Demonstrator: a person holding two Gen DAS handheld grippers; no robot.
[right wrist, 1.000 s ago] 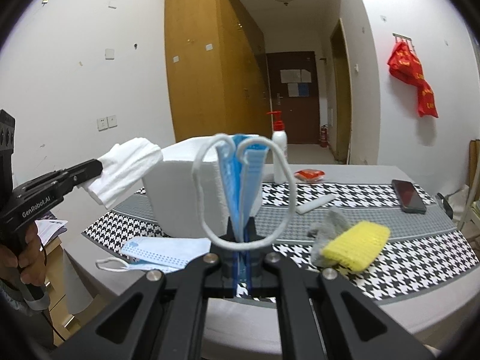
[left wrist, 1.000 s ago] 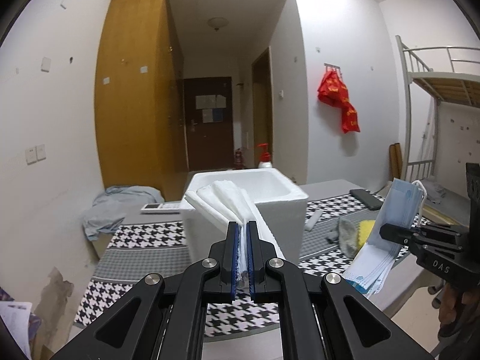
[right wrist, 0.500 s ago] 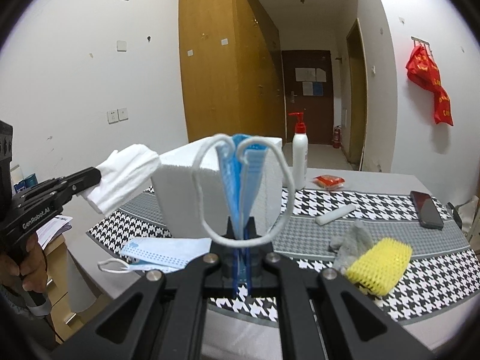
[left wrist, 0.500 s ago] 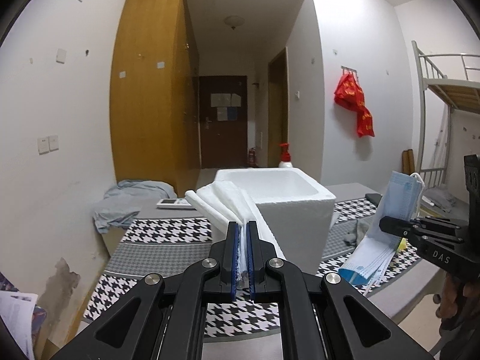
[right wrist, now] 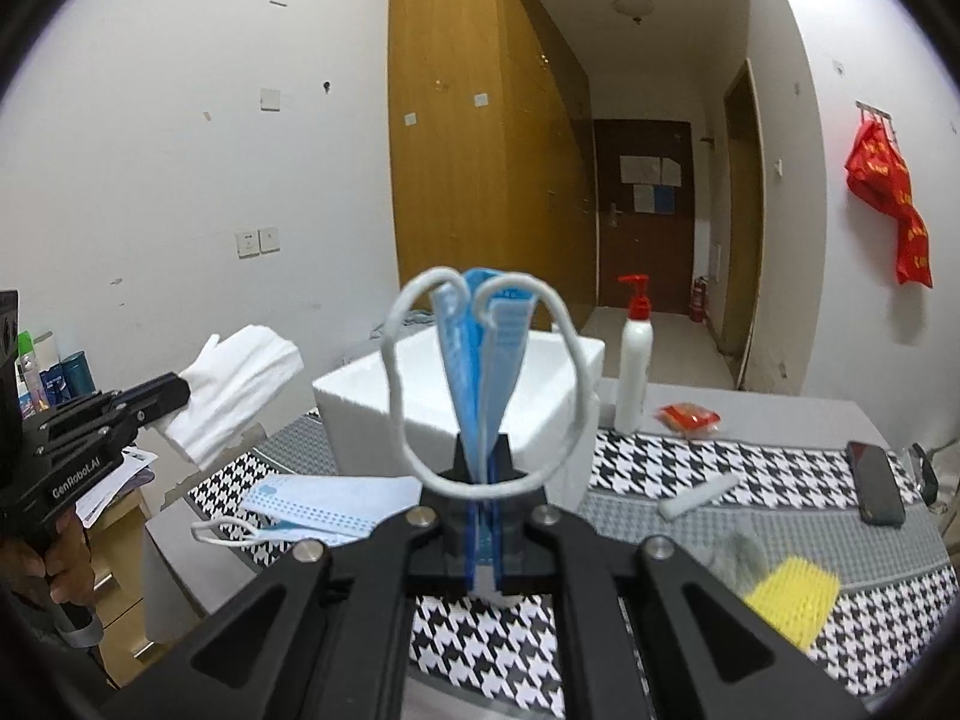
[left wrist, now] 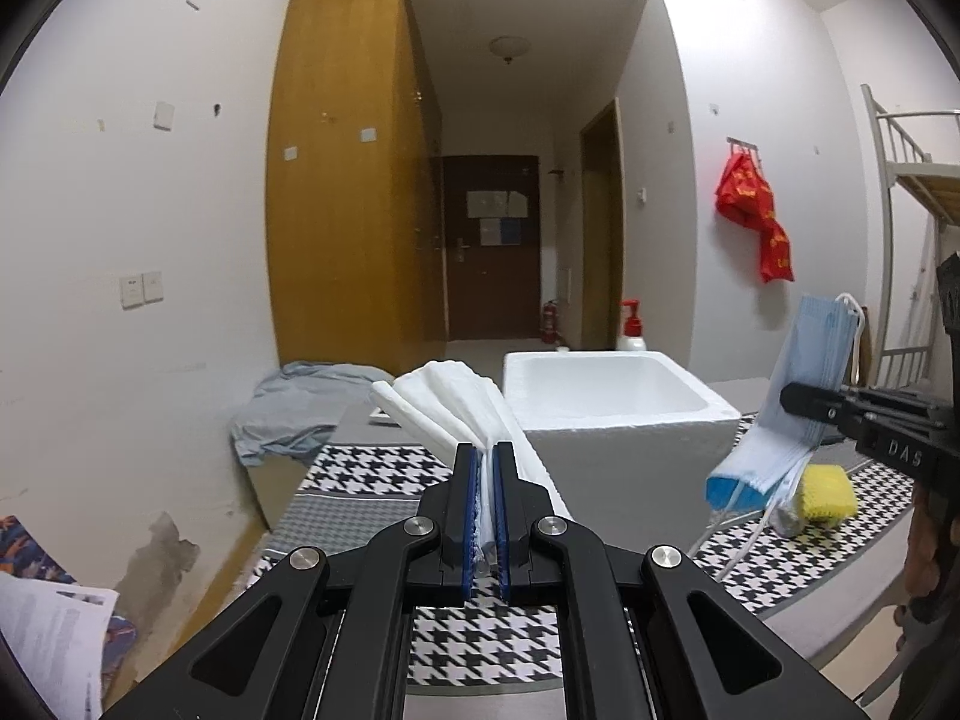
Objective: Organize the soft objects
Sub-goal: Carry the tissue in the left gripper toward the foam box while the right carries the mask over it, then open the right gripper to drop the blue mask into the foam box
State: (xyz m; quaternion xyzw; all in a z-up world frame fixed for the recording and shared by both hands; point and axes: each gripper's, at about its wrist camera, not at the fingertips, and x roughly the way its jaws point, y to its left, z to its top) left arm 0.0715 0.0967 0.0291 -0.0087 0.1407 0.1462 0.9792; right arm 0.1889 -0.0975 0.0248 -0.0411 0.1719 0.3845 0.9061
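Observation:
My left gripper (left wrist: 485, 456) is shut on a wad of folded white tissue (left wrist: 444, 408), held in the air just left of the open white foam box (left wrist: 606, 402). The same tissue (right wrist: 234, 384) and left gripper (right wrist: 174, 390) show at the left of the right wrist view. My right gripper (right wrist: 485, 450) is shut on a stack of blue face masks (right wrist: 480, 348), their white ear loops sticking up in front of the foam box (right wrist: 462, 396). In the left wrist view those masks (left wrist: 792, 402) hang from the right gripper (left wrist: 798, 399) to the right of the box.
Another blue mask (right wrist: 318, 501) lies on the houndstooth tablecloth (right wrist: 690, 462) by the box. A yellow sponge (right wrist: 792, 600) with a grey cloth, a white stick (right wrist: 696, 495), a phone (right wrist: 876, 483), a red packet (right wrist: 687, 417) and a pump bottle (right wrist: 633, 372) stand to the right.
Both grippers have drifted, so the foam box has slid rightward in both views. The grips on tissue and masks are unchanged.

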